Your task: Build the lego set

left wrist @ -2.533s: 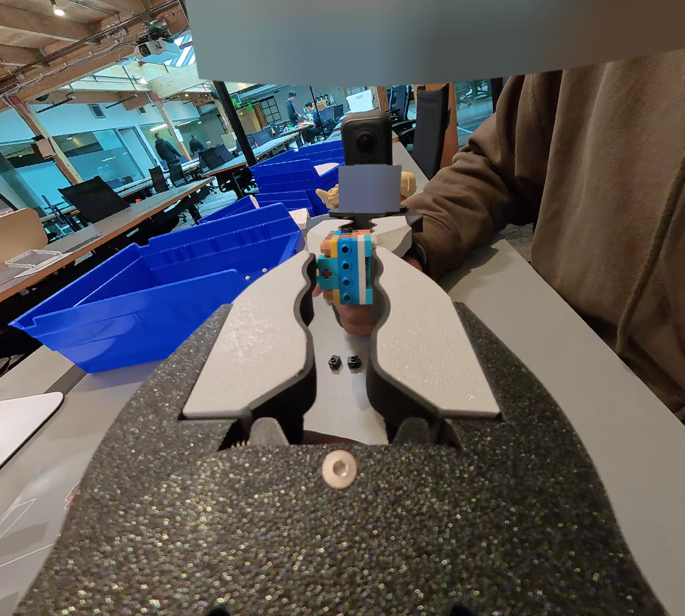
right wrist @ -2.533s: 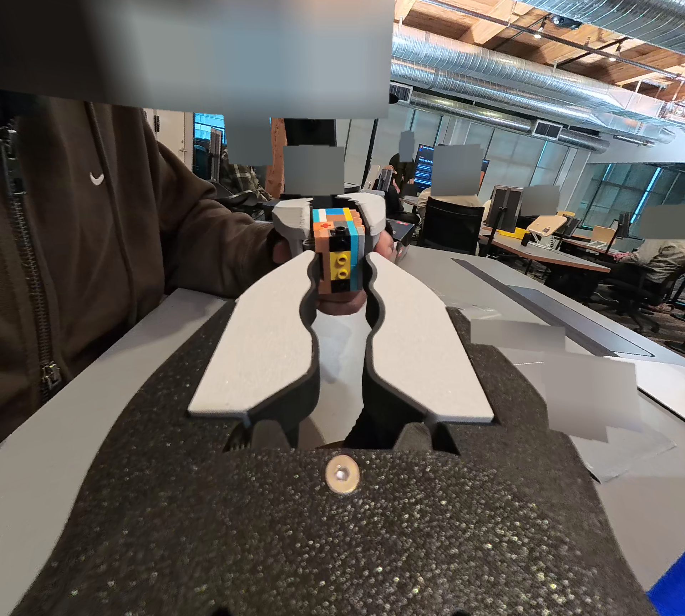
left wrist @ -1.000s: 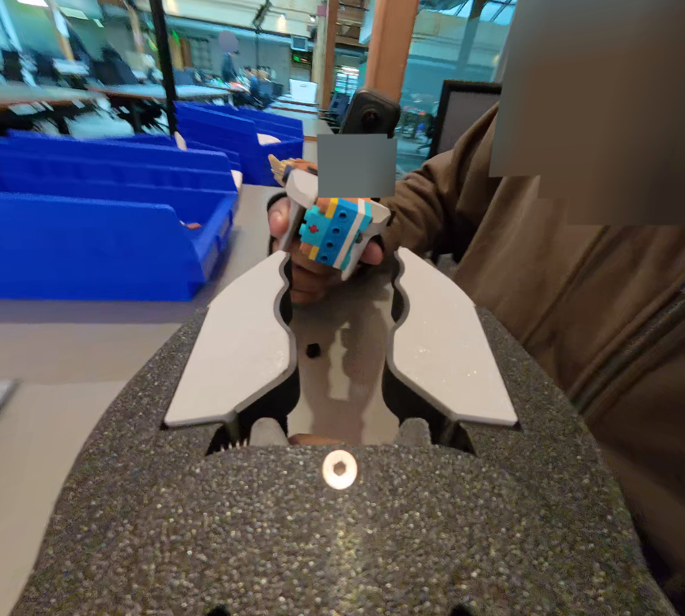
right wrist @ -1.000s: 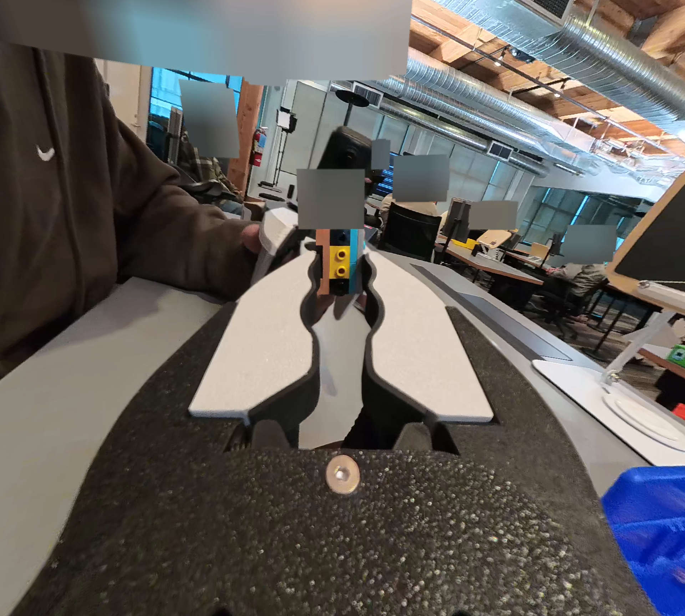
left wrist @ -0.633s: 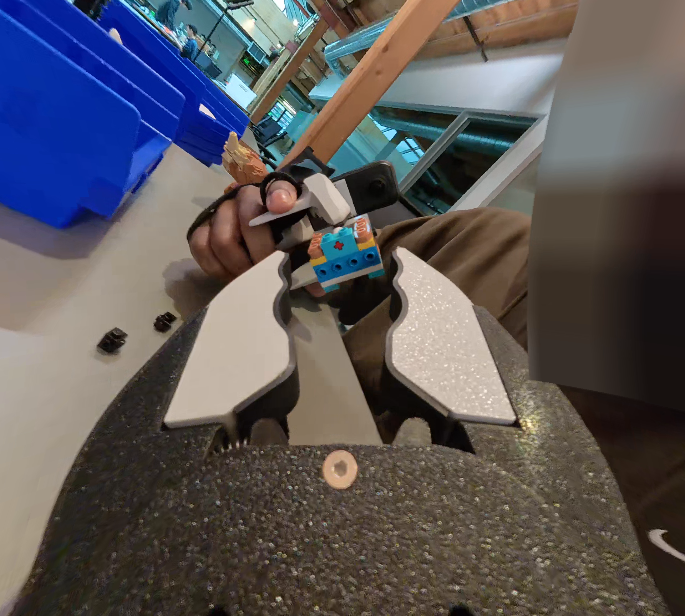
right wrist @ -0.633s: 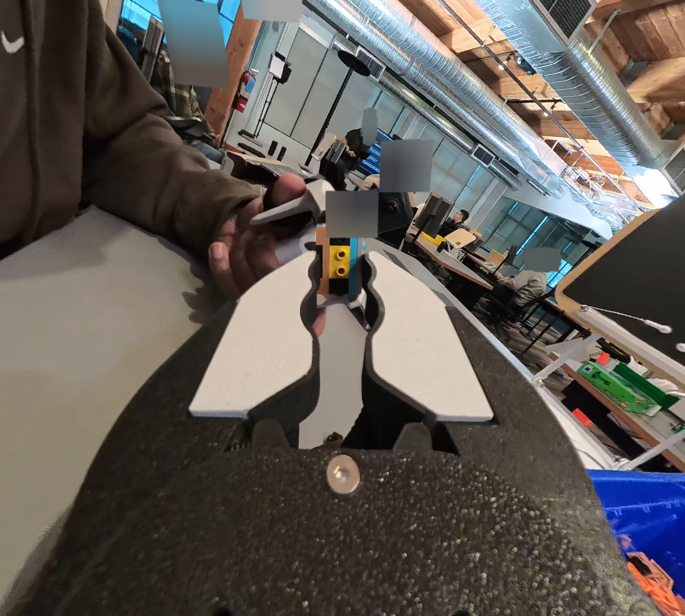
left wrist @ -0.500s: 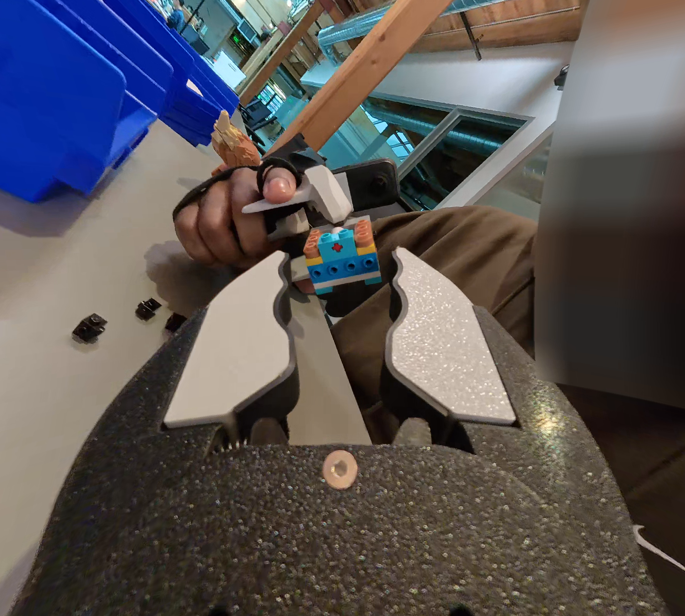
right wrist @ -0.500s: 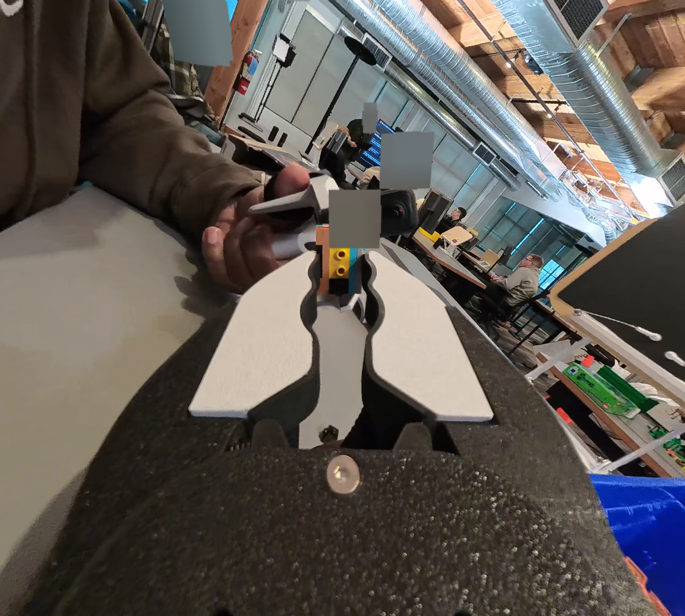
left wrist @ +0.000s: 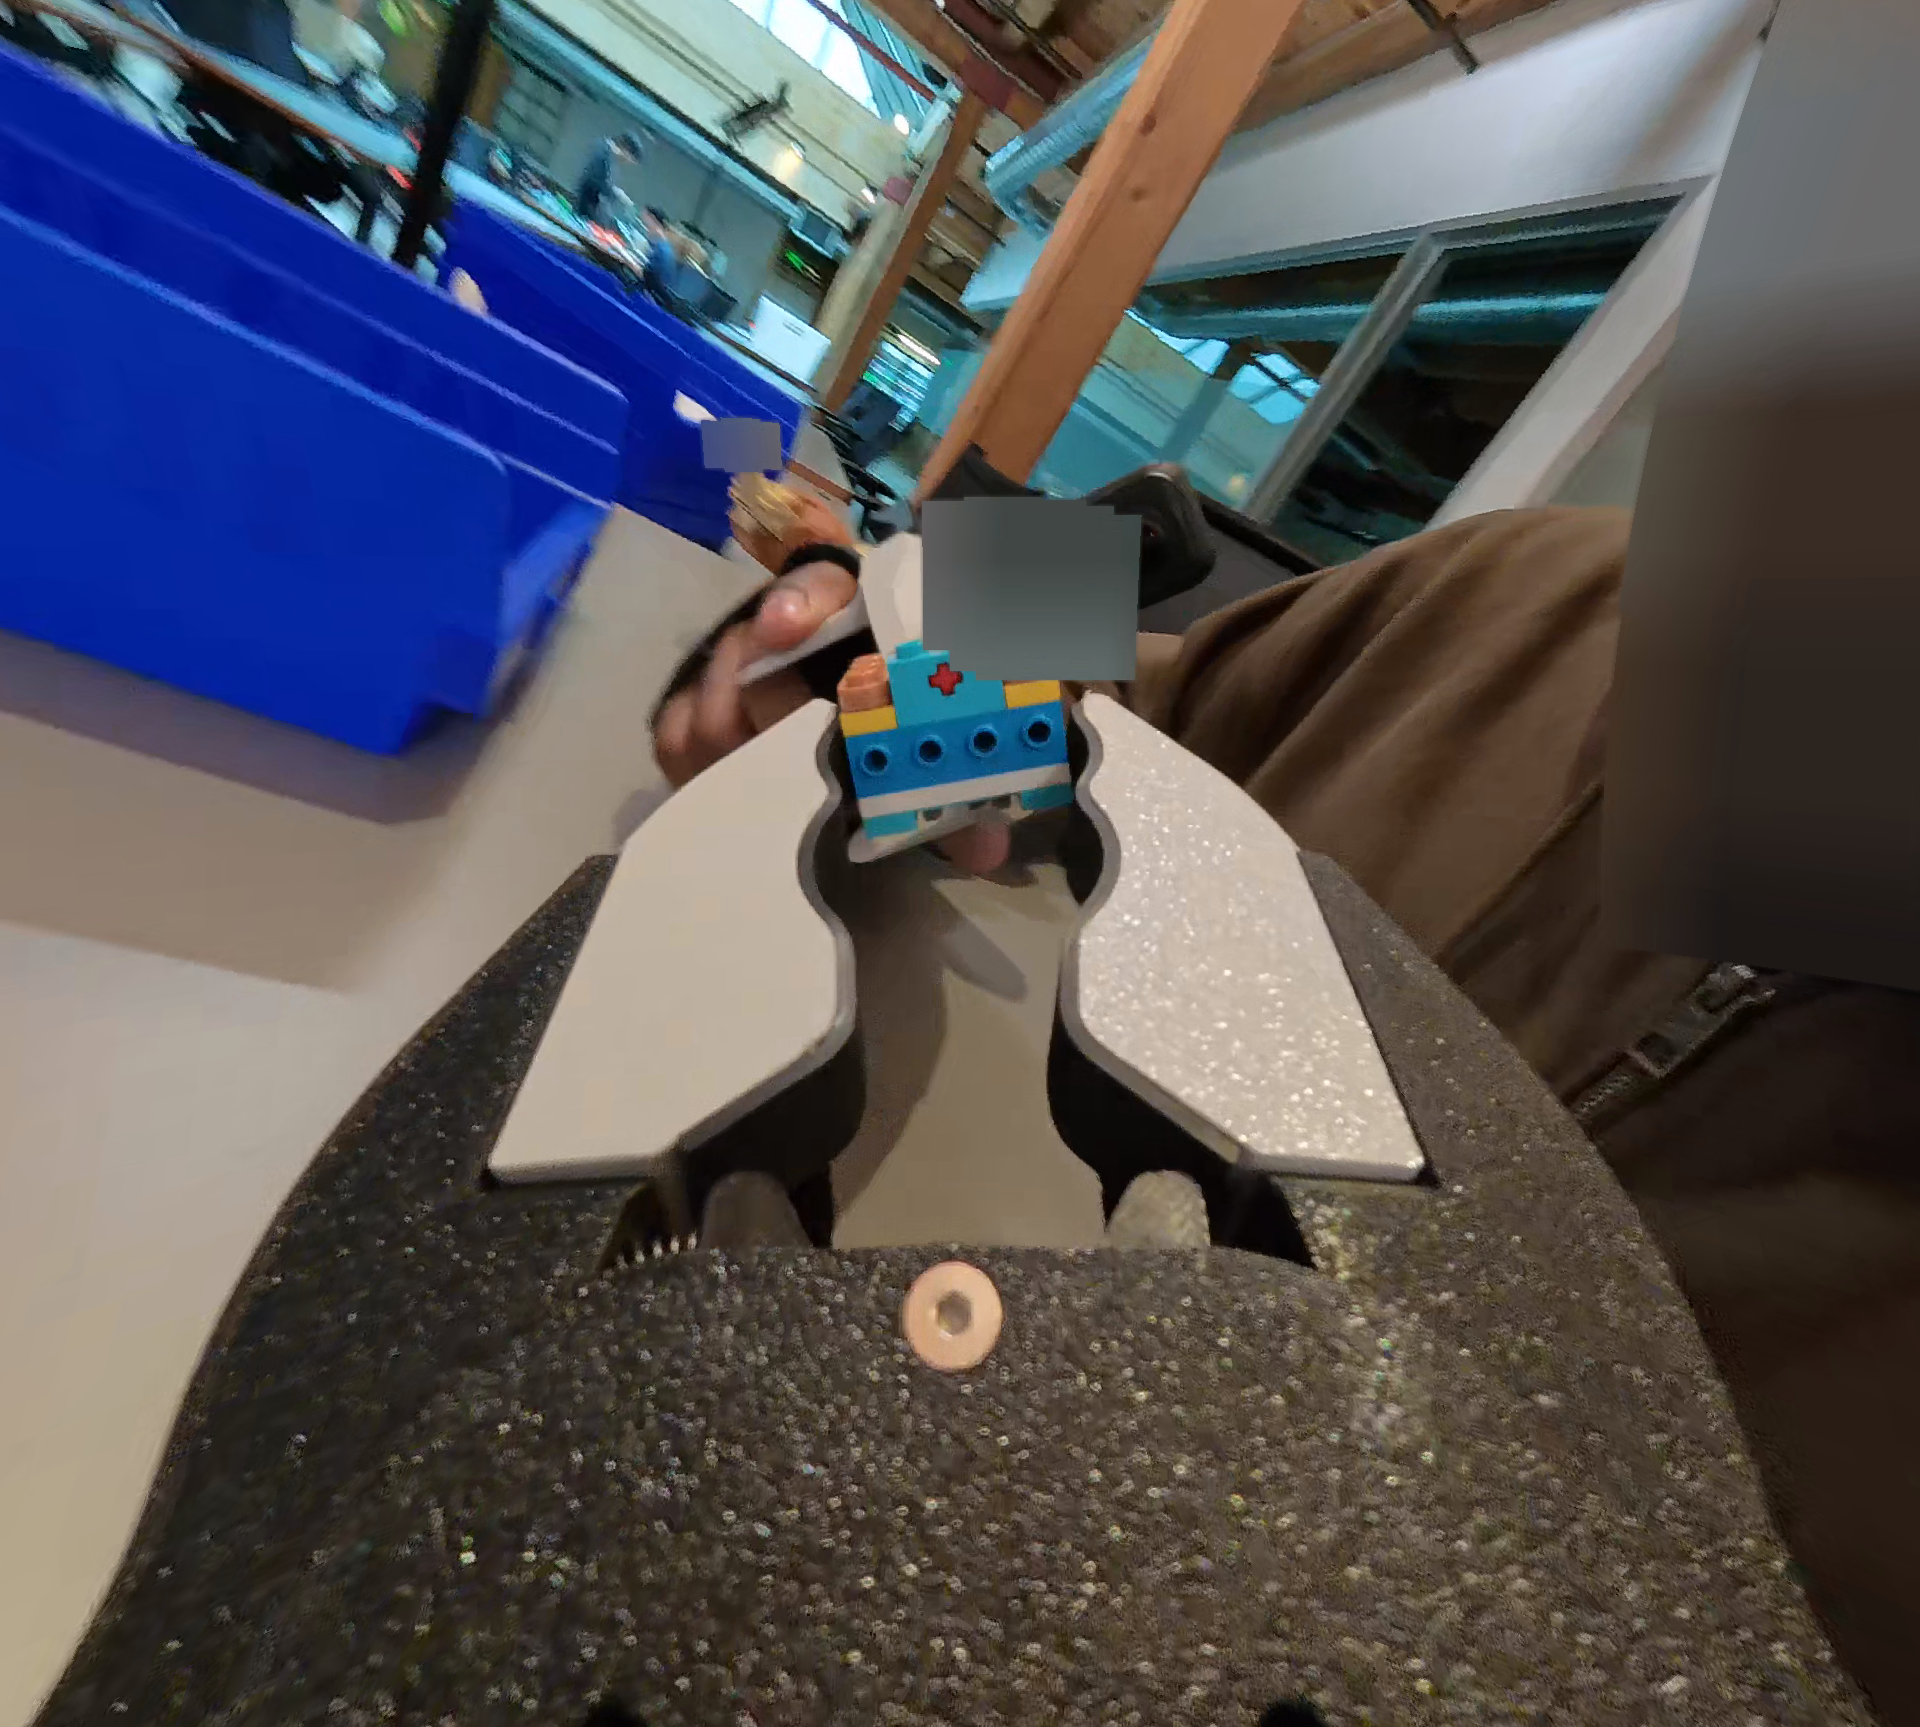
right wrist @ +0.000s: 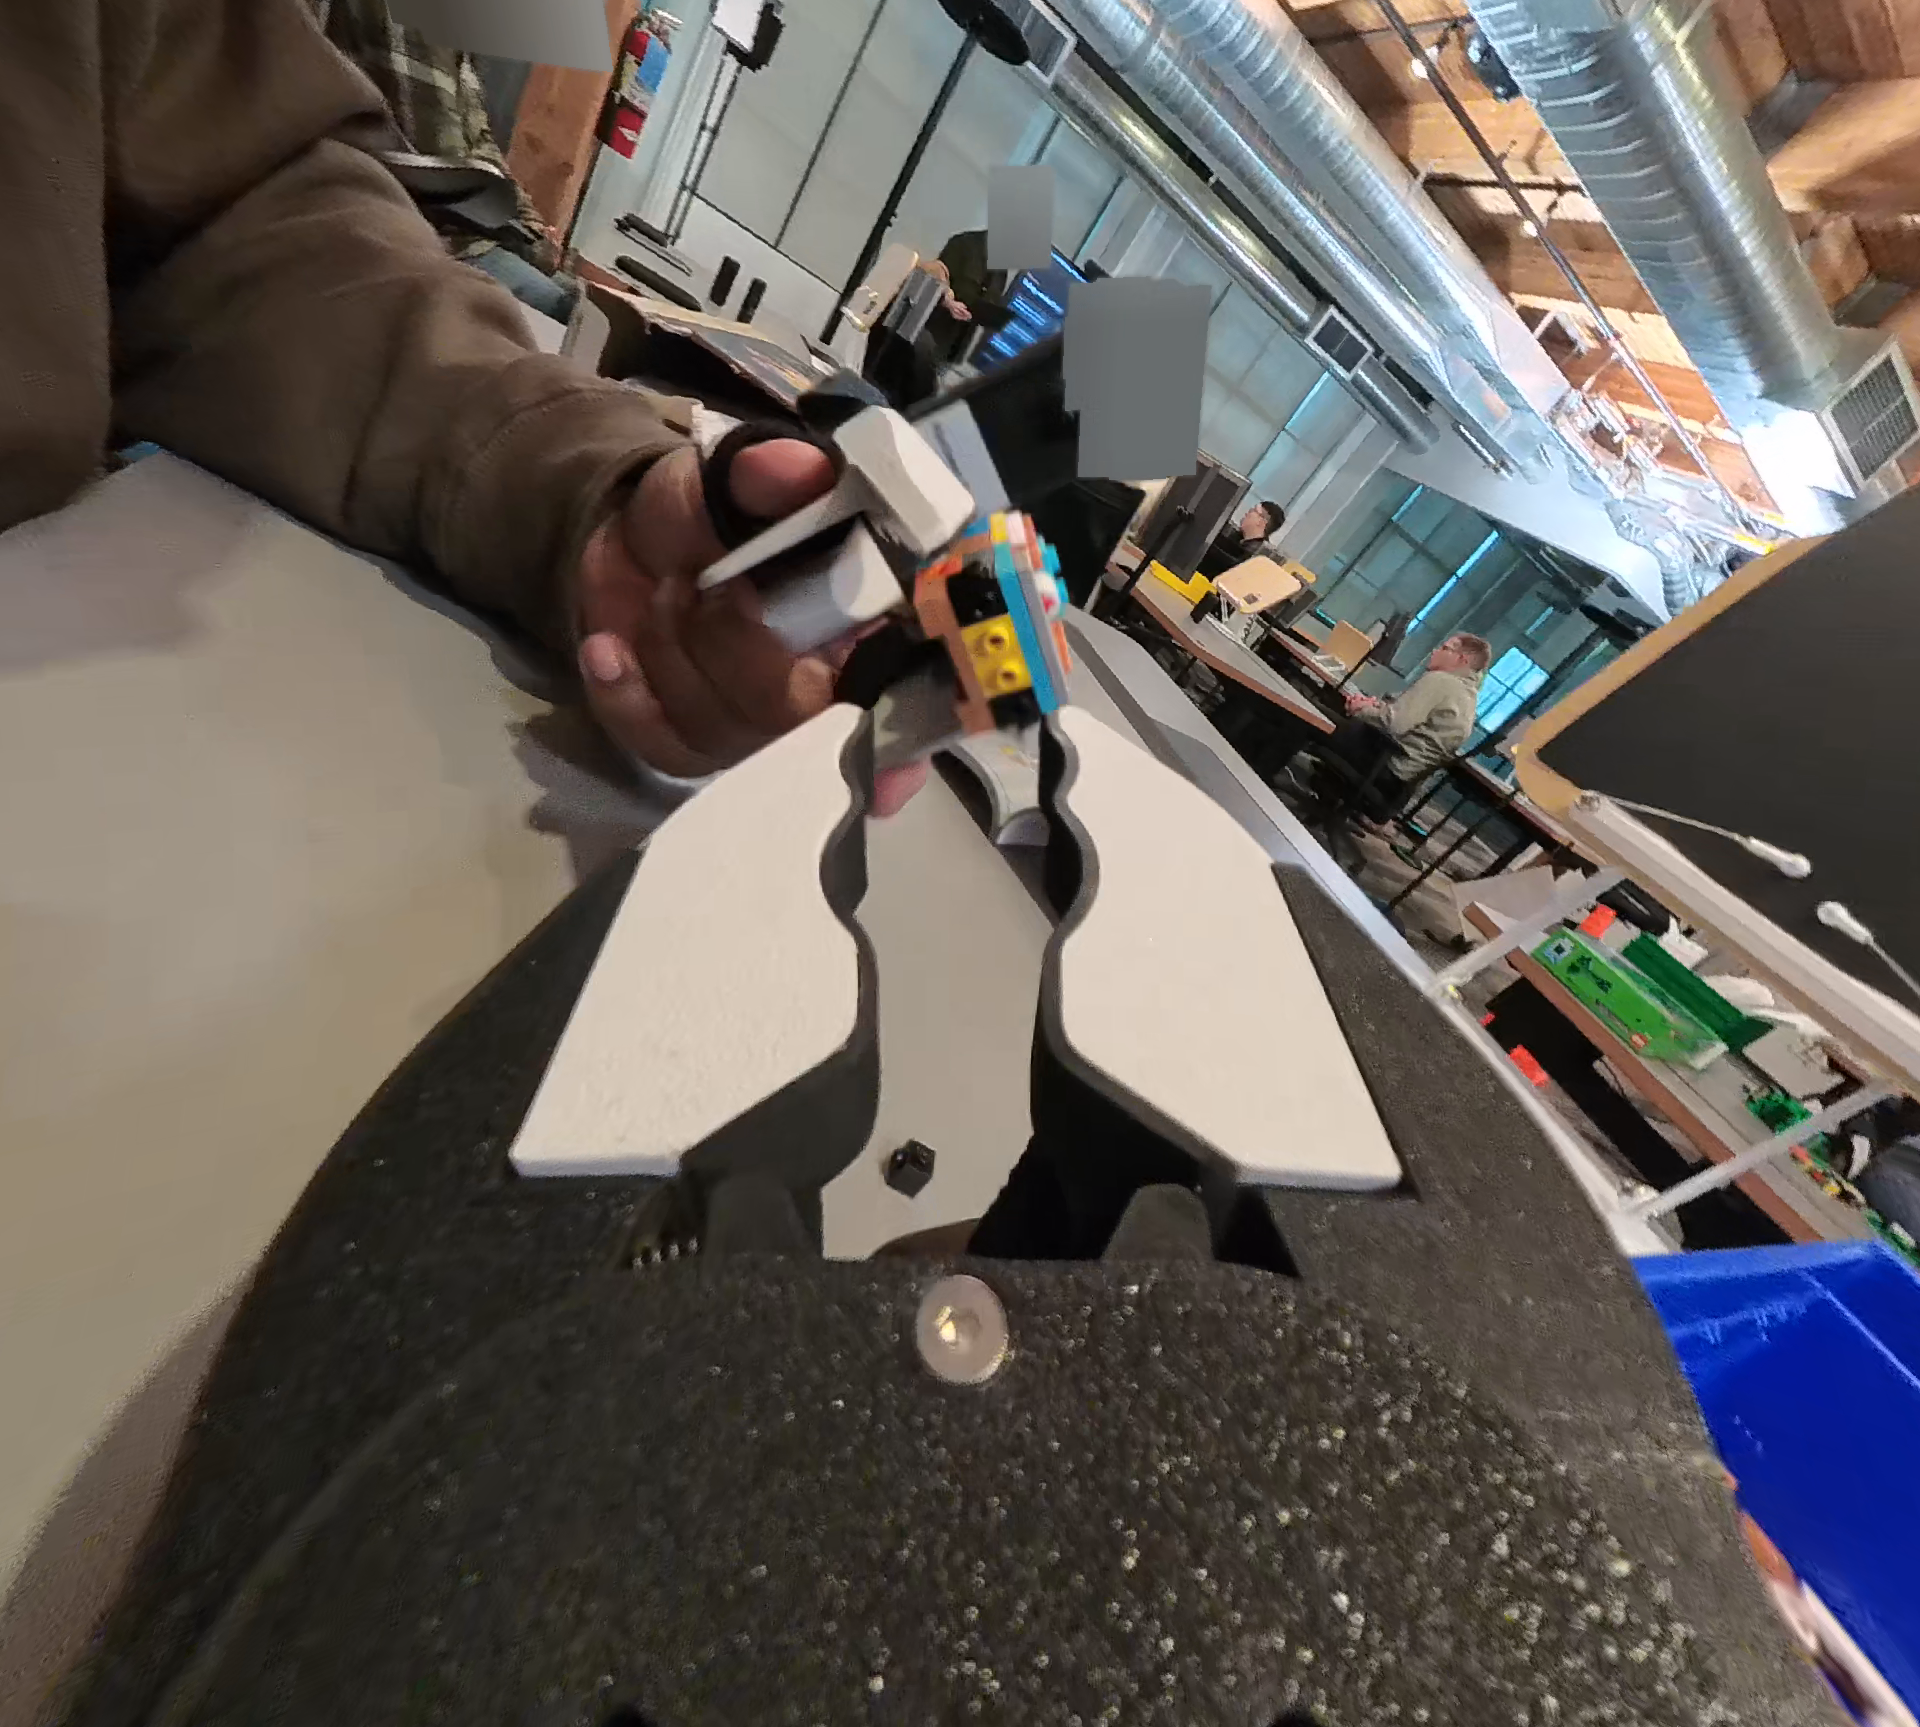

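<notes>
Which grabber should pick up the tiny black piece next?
Right, probably. The left gripper is clamped on the lego model, so it's busy. The right gripper looks open, and the black piece lies on the table right under it.

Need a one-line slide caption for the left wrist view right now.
Left hand-held gripper closed on a small blue lego build, blue bins behind on the grey table.

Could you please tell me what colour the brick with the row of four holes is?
Blue, best seen in the left wrist view.
</notes>
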The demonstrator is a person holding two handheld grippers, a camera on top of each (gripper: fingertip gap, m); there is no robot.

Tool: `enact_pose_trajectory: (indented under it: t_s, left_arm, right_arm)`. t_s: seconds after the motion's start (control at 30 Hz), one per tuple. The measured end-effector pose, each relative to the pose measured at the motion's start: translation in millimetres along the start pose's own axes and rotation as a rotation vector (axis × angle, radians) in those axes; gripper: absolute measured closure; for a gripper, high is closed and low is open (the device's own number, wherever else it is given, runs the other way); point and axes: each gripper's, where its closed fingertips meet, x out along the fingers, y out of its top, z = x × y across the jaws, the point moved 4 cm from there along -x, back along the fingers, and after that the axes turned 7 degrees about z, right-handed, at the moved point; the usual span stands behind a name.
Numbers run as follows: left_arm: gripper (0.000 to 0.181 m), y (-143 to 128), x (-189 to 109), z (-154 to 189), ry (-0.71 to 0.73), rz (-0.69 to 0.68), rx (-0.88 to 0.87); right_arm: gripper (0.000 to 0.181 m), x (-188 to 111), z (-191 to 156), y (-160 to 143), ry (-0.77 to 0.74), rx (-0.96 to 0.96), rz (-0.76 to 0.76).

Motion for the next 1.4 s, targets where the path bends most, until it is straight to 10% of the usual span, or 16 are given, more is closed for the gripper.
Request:
enact_pose_trajectory:
  t_s: [0.47, 1.4]
  left_arm:
    - [0.142, 4, -26, -8, 0.249, -0.058, 0.603]
    - [0.142, 3, -29, -30, 0.497, -0.133, 0.75]
  right_arm:
    - [0.181, -7, 29, -33, -0.118, 0.248, -0.297]
    - [0.181, -14, 9, -82, 0.137, 0.308, -0.733]
